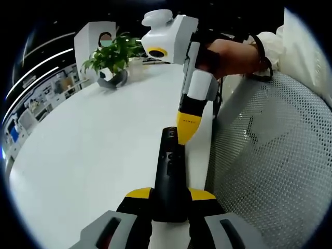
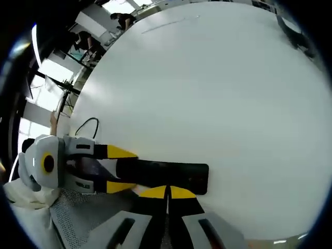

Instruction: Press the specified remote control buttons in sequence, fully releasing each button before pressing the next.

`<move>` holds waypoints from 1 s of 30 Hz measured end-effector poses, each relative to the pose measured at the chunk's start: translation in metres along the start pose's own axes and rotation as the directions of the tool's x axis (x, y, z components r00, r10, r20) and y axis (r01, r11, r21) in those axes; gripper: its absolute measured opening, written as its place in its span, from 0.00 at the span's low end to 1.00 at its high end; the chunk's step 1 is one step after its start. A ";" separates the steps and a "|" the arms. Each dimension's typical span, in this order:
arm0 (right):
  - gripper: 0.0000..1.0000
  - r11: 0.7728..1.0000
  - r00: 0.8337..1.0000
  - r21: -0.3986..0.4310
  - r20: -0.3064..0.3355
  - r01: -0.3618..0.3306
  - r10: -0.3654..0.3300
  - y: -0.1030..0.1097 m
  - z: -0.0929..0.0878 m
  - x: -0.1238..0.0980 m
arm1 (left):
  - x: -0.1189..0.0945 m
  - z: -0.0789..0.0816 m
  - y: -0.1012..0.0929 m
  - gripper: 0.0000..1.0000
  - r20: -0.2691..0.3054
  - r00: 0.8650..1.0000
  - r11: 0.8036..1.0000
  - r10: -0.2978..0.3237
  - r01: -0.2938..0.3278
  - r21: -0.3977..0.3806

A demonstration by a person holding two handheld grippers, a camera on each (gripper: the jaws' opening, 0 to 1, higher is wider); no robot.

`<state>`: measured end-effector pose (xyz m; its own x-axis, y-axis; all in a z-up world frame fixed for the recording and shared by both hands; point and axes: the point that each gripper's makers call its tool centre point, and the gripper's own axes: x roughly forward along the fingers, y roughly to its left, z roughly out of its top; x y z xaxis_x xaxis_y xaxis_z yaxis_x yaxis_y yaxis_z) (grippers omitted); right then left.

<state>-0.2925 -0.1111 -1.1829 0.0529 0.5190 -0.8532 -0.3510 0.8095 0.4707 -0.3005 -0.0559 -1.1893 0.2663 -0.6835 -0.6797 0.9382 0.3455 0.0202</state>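
Over the white worktop (image 1: 78, 155), a black remote (image 1: 169, 176) — stiff, light, likely slippery — is clamped by the left gripper (image 1: 171, 197) at its near end; the right gripper (image 1: 188, 129), jaws closed, is set on its buttons.

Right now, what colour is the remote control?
Black; the remote control shows best in the left gripper view.

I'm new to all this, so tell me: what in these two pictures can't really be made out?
- Left gripper view: the remote's near end is hidden between the left gripper's jaws; its buttons are too dark to read.
- Left gripper view: the right gripper covers the button it touches.
- Right gripper view: the right gripper hides the remote's edge.
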 end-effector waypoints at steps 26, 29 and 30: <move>0.00 0.999 1.000 -0.023 0.002 0.024 -0.024 -0.002 0.002 0.003 | 0.000 0.000 0.000 0.25 0.004 1.000 1.000 -0.004 0.004 0.011; 0.00 1.000 1.000 0.011 0.008 0.004 -0.004 -0.003 0.002 0.002 | 0.000 0.000 0.000 0.25 0.005 1.000 1.000 -0.004 0.004 0.013; 0.00 1.000 1.000 0.019 0.008 -0.003 0.003 -0.003 0.002 0.002 | 0.000 0.000 0.000 0.25 0.006 1.000 1.000 -0.004 0.003 0.013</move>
<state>-0.2894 -0.1119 -1.1851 0.0595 0.5237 -0.8498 -0.3336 0.8128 0.4775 -0.3008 -0.0560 -1.1893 0.2643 -0.6885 -0.6754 0.9419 0.3347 0.0274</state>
